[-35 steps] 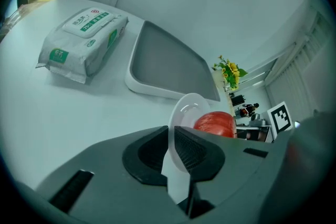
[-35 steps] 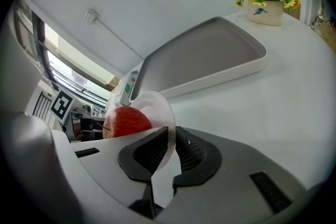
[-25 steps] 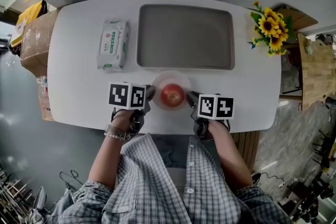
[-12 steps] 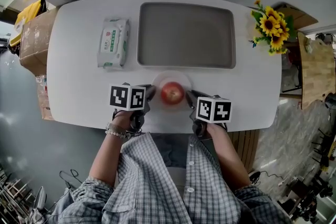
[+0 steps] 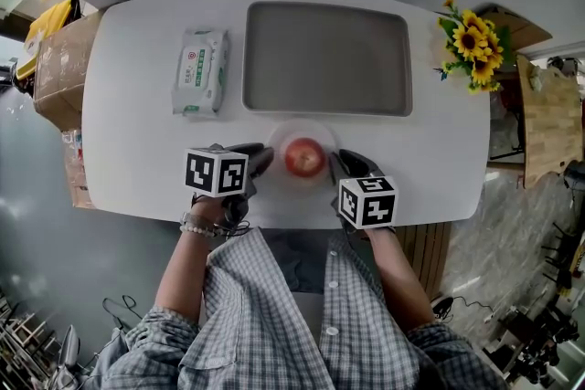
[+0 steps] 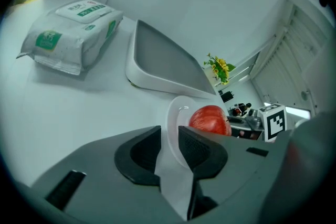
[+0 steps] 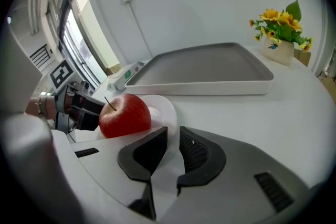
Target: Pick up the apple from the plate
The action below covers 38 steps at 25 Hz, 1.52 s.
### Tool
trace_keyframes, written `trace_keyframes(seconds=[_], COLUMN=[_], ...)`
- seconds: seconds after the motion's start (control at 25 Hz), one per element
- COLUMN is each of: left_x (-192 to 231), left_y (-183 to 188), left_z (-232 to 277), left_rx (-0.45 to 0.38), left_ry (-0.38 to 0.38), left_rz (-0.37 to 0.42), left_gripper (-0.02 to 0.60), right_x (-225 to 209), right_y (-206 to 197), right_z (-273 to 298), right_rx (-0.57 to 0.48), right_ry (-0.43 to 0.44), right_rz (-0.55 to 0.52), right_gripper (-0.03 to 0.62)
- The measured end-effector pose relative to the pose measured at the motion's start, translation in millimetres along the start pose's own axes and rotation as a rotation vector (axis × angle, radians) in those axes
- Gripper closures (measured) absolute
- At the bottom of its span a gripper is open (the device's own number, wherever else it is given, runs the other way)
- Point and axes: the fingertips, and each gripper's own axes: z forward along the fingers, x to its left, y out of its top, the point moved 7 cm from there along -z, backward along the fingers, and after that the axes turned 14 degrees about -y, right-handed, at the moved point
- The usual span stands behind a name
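Observation:
A red apple [image 5: 304, 157] sits on a small white plate [image 5: 301, 127] near the table's front edge. My left gripper [image 5: 261, 161] is at the plate's left side and my right gripper [image 5: 335, 165] at its right side. In the left gripper view the apple [image 6: 210, 119] lies just past the jaws, and the plate's rim [image 6: 175, 113] runs into the narrow gap of the left gripper [image 6: 169, 136]. In the right gripper view the apple [image 7: 125, 115] is ahead to the left, and the plate's rim [image 7: 164, 108] sits between the jaws of the right gripper [image 7: 173, 140]. Neither gripper touches the apple.
A large grey tray [image 5: 324, 59] lies just behind the plate. A pack of wet wipes [image 5: 199, 71] rests at the left, and a pot of sunflowers [image 5: 471, 46] stands at the far right corner. A cardboard box [image 5: 55, 68] is off the table's left end.
Both grippers have closed in on the plate's sides. The right gripper's marker cube has tipped and come nearer the person. The plate with the apple sits slightly farther from the front edge.

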Motion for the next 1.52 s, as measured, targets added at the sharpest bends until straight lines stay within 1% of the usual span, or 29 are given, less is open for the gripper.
trace_keyframes(seconds=[0.08,0.2,0.32,0.44,0.56,0.76,0.96,1.04,1.24,1.36,1.44,1.52], left_x=[2,0,-15,-32,-50,-81,-107,-118,-133,-139,-141,-141], left_y=[2,6,15,25,33,41,44,46,54,57,57,57], left_z=[-8,-26,-44,-62,-77,-99,-123,-130,-141,-141,-140,-141], left_rx=[-0.027,-0.08,-0.167,-0.234,-0.275,-0.353,-0.376,-0.386,-0.389,-0.401,-0.403,-0.405], left_ry=[0.02,0.06,0.046,0.068,0.085,0.058,0.07,0.075,0.131,0.106,0.081,0.074], left_rz=[0.013,0.066,0.12,0.208,0.305,0.404,0.51,0.546,0.615,0.633,0.628,0.624], left_gripper=[0.494,0.495,0.498,0.536,0.558,0.569,0.571,0.571,0.572,0.572,0.572,0.572], right_x=[-1,1,4,11,21,34,44,45,50,50,50,51], right_y=[1,7,19,35,49,68,85,92,106,110,113,115], right_z=[-3,-12,-29,-48,-69,-103,-134,-146,-161,-164,-166,-167], right_rx=[-0.031,-0.122,-0.211,-0.313,-0.398,-0.477,-0.57,-0.601,-0.627,-0.643,-0.643,-0.648], right_ry=[-0.02,-0.066,-0.085,-0.103,-0.085,-0.041,-0.073,-0.078,-0.039,-0.03,-0.029,-0.023], right_rz=[-0.012,-0.087,-0.102,-0.099,-0.084,-0.12,-0.176,-0.174,-0.146,-0.122,-0.097,-0.087], right_gripper=[0.539,0.539,0.539,0.542,0.551,0.559,0.56,0.56,0.56,0.56,0.56,0.562])
